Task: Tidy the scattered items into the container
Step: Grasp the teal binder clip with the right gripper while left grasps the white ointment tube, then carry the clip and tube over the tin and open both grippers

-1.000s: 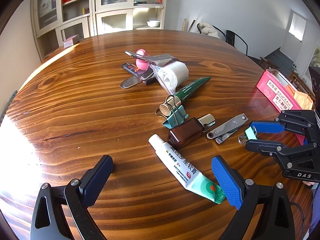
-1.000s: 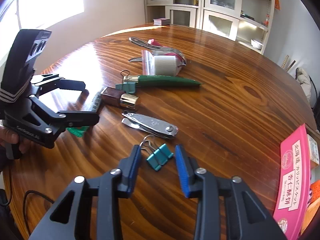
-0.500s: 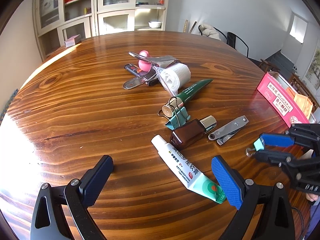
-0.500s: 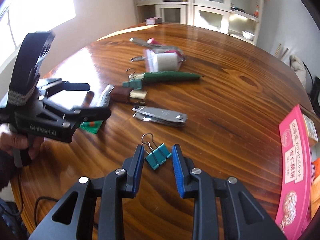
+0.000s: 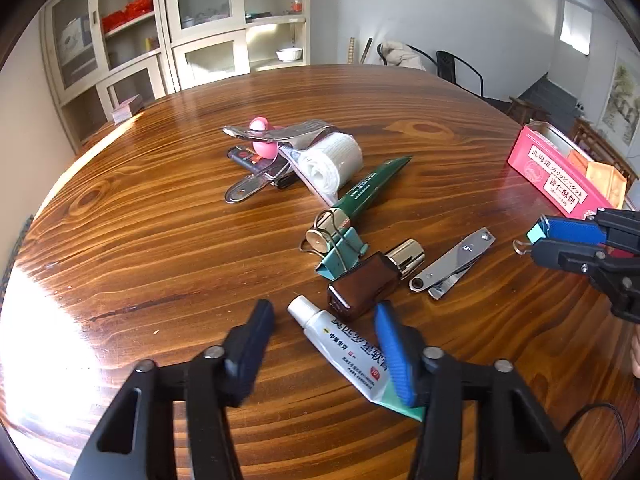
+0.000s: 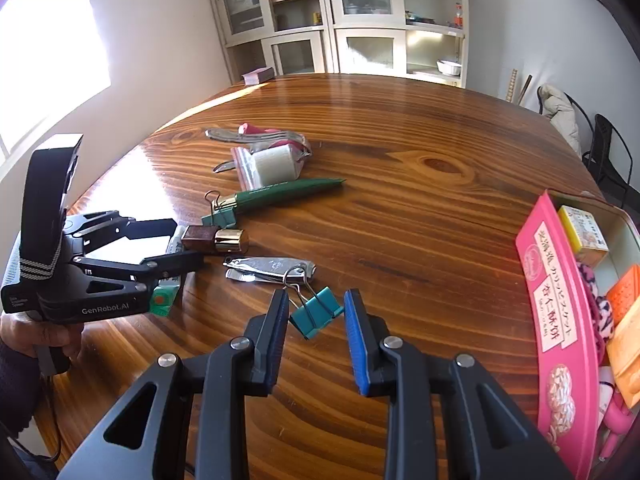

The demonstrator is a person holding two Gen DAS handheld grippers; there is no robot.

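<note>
The left gripper [image 5: 324, 332] is held low over the table with its fingers parted, one pad [image 5: 394, 354] lying against a tube. The right gripper [image 6: 316, 320] is raised above the table, fingers closed on a teal clip. A hand [image 6: 38, 334] grasps the left gripper's handle.
</note>
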